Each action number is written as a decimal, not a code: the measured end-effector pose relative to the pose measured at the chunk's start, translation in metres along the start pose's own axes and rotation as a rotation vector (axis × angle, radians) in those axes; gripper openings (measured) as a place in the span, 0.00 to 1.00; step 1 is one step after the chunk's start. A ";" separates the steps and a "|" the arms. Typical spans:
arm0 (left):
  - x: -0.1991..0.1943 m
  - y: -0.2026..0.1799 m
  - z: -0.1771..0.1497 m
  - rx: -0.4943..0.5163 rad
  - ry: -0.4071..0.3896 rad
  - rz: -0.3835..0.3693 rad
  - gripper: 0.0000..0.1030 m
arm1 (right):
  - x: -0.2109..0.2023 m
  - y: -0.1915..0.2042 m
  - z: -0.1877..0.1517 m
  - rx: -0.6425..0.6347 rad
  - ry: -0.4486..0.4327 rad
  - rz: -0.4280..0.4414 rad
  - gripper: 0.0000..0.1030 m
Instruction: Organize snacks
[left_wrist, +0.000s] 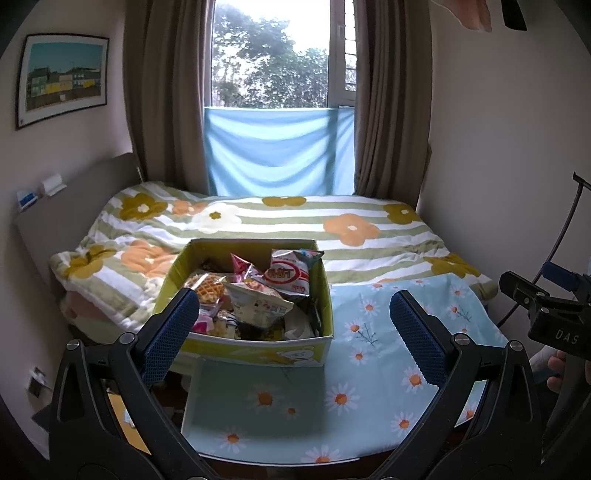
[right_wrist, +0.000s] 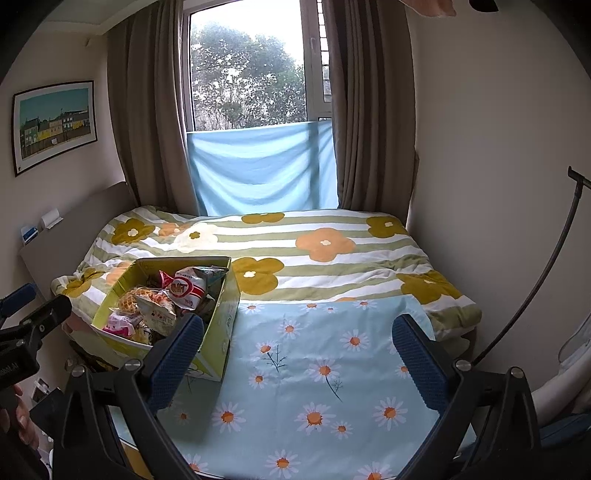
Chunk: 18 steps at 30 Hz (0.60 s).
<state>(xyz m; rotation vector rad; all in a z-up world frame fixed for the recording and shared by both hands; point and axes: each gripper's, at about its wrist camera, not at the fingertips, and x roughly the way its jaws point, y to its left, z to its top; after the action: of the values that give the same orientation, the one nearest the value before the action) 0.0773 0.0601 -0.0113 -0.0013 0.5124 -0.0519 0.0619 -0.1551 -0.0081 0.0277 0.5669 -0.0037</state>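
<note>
A yellow-green cardboard box (left_wrist: 255, 347) (right_wrist: 218, 332) stands on the bed, heaped with snack packets. Among them are a red-and-white bag (left_wrist: 288, 277) (right_wrist: 186, 288), a wrapped waffle (left_wrist: 208, 288) (right_wrist: 138, 295) and a pale packet (left_wrist: 258, 306). My left gripper (left_wrist: 291, 332) is open, held just short of the box's near wall, nothing between its blue pads. My right gripper (right_wrist: 299, 354) is open over the daisy-print cloth (right_wrist: 317, 369), to the right of the box. Each gripper shows at the edge of the other's view.
A striped flower quilt (right_wrist: 325, 258) covers the far bed, up to curtains and a window with a blue cloth (left_wrist: 277, 151). A headboard shelf (left_wrist: 44, 192) lies left, a wall right, with a black cable (right_wrist: 546, 273). A hand (left_wrist: 557, 369) holds the right gripper.
</note>
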 end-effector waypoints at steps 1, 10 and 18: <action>0.000 0.000 0.000 0.000 -0.001 0.002 1.00 | -0.001 0.001 0.000 0.000 -0.004 -0.002 0.99; 0.001 0.002 0.000 -0.003 -0.009 0.023 1.00 | -0.002 0.006 -0.002 -0.003 -0.010 -0.004 0.99; -0.001 0.002 -0.001 0.005 -0.027 0.031 1.00 | -0.002 0.006 -0.001 0.002 -0.014 -0.001 0.99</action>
<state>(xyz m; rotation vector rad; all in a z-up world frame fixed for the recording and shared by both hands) 0.0761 0.0621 -0.0114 0.0104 0.4856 -0.0225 0.0595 -0.1492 -0.0080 0.0292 0.5534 -0.0056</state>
